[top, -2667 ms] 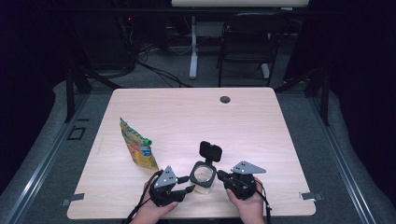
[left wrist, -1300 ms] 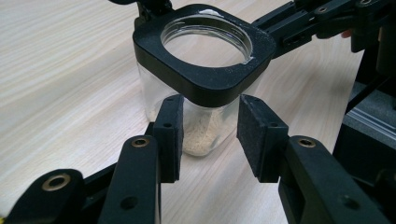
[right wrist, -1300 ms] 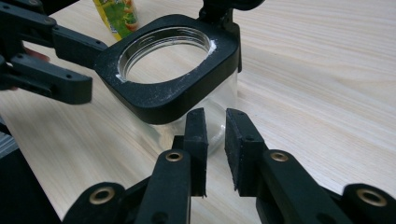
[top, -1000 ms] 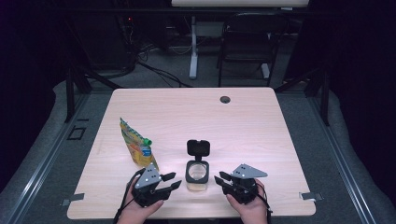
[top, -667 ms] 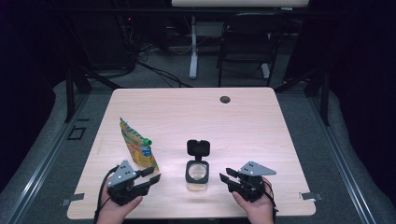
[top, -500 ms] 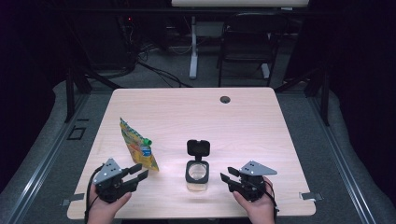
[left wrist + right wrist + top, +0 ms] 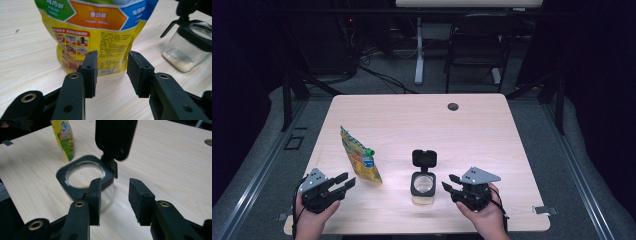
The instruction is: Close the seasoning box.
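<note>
Leaving the jar (image 7: 423,181) open-lidded, we aim the unclenched left gripper (image 7: 343,182) at the seasoning pouch (image 7: 360,159) for pouring, while the right gripper (image 7: 451,183), its jaws just narrowed on nothing, waits beside the jar

A lab or office recording bay, dim outside one lit worktop.

You sit at a pale wood-grain worktop (image 7: 492,125) with a round cable hole (image 7: 453,106) near its far edge, the kind of desk an office uses. Grey carpet (image 7: 537,115) runs around it, and dark metal rails (image 7: 257,170) and slanted struts (image 7: 294,90) frame the spot like a rig. Behind, you have a black chair (image 7: 474,47), the white leg of another desk (image 7: 418,55) and loose cables (image 7: 377,75) trailing over the floor. The surroundings fall off into darkness.
</note>
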Motion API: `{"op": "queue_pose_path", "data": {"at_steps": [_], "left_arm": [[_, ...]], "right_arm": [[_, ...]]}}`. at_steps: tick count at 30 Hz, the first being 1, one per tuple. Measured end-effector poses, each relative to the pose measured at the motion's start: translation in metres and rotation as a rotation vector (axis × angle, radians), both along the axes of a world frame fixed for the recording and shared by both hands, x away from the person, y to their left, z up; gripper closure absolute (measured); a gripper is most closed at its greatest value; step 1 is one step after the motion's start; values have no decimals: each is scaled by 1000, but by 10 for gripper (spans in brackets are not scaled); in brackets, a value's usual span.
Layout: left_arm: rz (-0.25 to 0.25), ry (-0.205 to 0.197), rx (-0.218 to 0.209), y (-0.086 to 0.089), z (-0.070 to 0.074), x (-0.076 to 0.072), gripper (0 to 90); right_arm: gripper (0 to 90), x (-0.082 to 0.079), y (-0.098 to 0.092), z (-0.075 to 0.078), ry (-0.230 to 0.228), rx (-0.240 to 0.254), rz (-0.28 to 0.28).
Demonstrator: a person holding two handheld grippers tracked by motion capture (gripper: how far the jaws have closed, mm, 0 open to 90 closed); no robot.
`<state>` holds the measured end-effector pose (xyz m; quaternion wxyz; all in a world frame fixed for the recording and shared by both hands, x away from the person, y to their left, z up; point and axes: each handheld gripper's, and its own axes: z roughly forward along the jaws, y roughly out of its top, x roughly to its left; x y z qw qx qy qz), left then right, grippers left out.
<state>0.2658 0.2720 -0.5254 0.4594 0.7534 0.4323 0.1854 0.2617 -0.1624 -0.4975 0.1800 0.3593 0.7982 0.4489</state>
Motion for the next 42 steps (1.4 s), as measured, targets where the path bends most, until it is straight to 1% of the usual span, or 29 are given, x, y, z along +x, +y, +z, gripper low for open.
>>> {"op": "queue_pose_path", "data": {"at_steps": [1, 2, 3, 5, 7, 8, 11, 12, 14, 16, 17, 19, 21, 24, 28, 29, 34, 38, 40, 42], "left_arm": [[5, -5, -4, 0, -2, 1, 610], [10, -1, -9, 0, -3, 1, 610], [8, 4, -4, 0, -4, 1, 610], [13, -4, 9, -1, -5, 0, 610], [11, -1, 10, 0, -3, -1, 610], [16, -8, 4, 0, -3, -1, 608], [27, -2, -8, 4, -3, 0, 606], [35, -8, -11, 5, -4, 1, 605], [46, 1, -8, 8, -3, 1, 605], [57, -6, -13, 10, -3, 1, 605], [62, -7, -6, 12, -2, 1, 605], [71, -11, -8, 14, -2, 1, 605], [82, -20, 10, 15, -1, 1, 604], [82, -22, 11, 16, -1, 1, 603], [90, -13, 8, 19, -1, 2, 603], [92, -19, 4, 19, -2, 2, 603], [95, -14, 9, 21, -2, 2, 602], [89, -12, 6, 21, -3, 3, 602], [90, -10, 6, 22, -3, 3, 602], [94, -15, 1, 22, -4, 3, 602]], "right_arm": [[638, 2, 3, 4, -1, -7, 9], [644, 5, 6, 8, -3, -14, 17], [652, 7, 10, 13, -3, -26, 29], [664, 12, 19, 23, -8, -3, 56], [664, 16, 29, 33, -14, 2, 84], [664, 19, 34, 37, -18, -3, 98], [662, 26, 52, 50, -19, 3, 134], [661, 29, 58, 53, -22, 2, 145], [652, 34, 69, 59, -31, -2, 161], [650, 39, 80, 63, -32, -4, 174], [649, 42, 85, 64, -30, -1, 182], [646, 47, 94, 65, -18, 14, 195], [636, 51, 103, 66, -8, 23, 212], [628, 56, 119, 64, -11, 35, 243], [616, 63, 140, 62, -1, 32, 266], [607, 64, 146, 61, -3, 37, 269], [593, 72, 168, 56, -2, 45, 276], [581, 77, 179, 50, 13, 67, 271], [578, 80, 183, 49, 15, 69, 267], [595, 81, 187, 48, 15, 76, 260]]}}
